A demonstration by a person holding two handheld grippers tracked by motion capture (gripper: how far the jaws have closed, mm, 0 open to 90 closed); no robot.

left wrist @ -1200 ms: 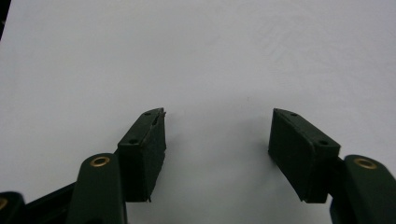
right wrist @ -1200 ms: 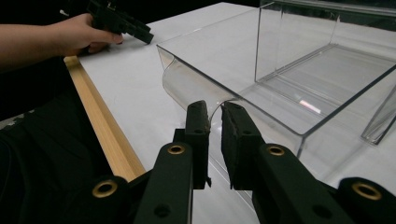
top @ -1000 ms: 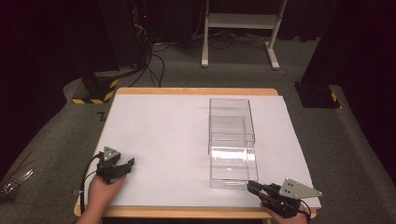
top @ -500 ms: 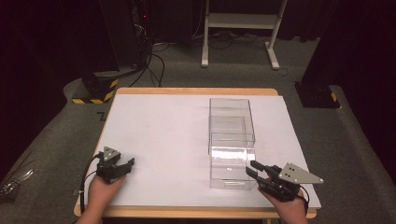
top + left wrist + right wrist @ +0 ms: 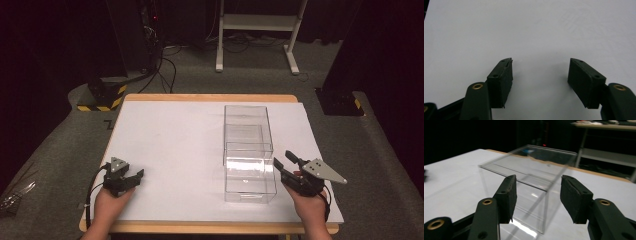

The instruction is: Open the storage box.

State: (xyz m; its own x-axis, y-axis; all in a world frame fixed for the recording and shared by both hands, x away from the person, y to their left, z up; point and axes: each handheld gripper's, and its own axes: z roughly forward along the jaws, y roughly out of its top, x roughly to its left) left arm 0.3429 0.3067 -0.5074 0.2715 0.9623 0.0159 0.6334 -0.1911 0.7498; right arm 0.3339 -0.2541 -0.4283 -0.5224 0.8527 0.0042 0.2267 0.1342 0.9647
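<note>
A clear plastic box (image 5: 248,150) stands right of centre on the white table top (image 5: 170,145); it seems to have a drawer-like inner part at its near end. My right gripper (image 5: 283,162) is open just right of the box's near right corner, jaws pointing at it. In the right gripper view the box (image 5: 531,182) fills the middle, its near vertical edge between the open pads (image 5: 507,196), still apart from them. My left gripper (image 5: 134,176) rests open at the table's near left, with only bare white surface between its pads (image 5: 502,80).
The table's wooden front edge (image 5: 200,227) runs just behind both hands. Beyond the table lie grey carpet, a white stand (image 5: 257,22), cables and a yellow-black striped block (image 5: 102,97). Dark curtains surround the area.
My right gripper has moved up from the near right corner of the table toward the box's right near corner. The left gripper has stayed put.
</note>
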